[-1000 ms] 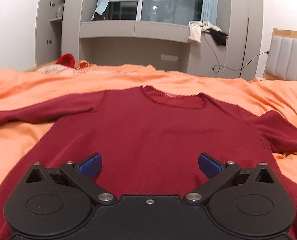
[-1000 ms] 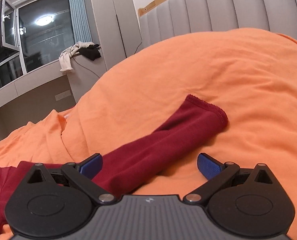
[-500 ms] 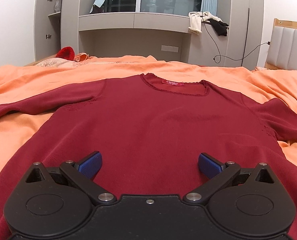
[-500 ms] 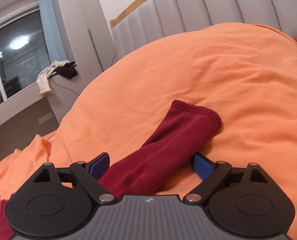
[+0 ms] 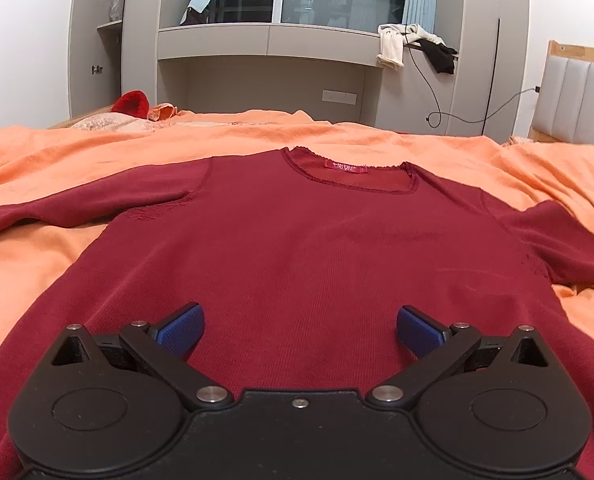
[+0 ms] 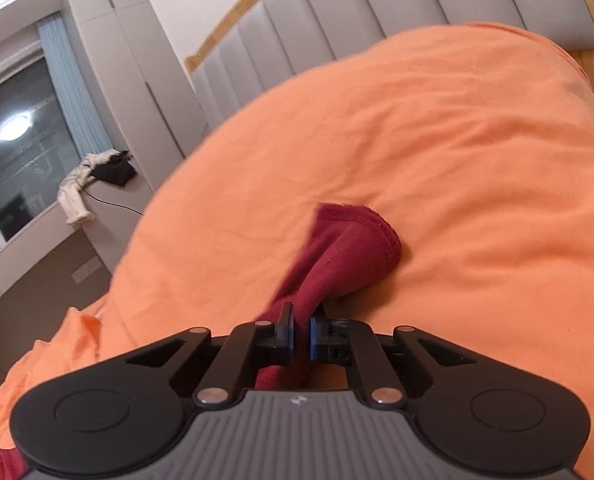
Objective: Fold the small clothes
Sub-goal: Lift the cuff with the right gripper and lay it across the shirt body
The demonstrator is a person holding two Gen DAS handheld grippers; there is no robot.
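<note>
1. Shirt (image 5: 297, 256), dark red and long-sleeved, lies face up and spread flat on the orange bed cover (image 5: 97, 148), collar at the far end.
2. Left gripper (image 5: 300, 330) hovers over the shirt's lower body, its blue pads wide apart, holding nothing.
3. Right gripper (image 6: 301, 338) is clamped on the shirt's right sleeve (image 6: 337, 268) behind the cuff.
4. Judged step: the first fold, bringing that sleeve in.
5. Next move calls for carrying the sleeve across the chest, laying it flat without dragging the body.
</note>
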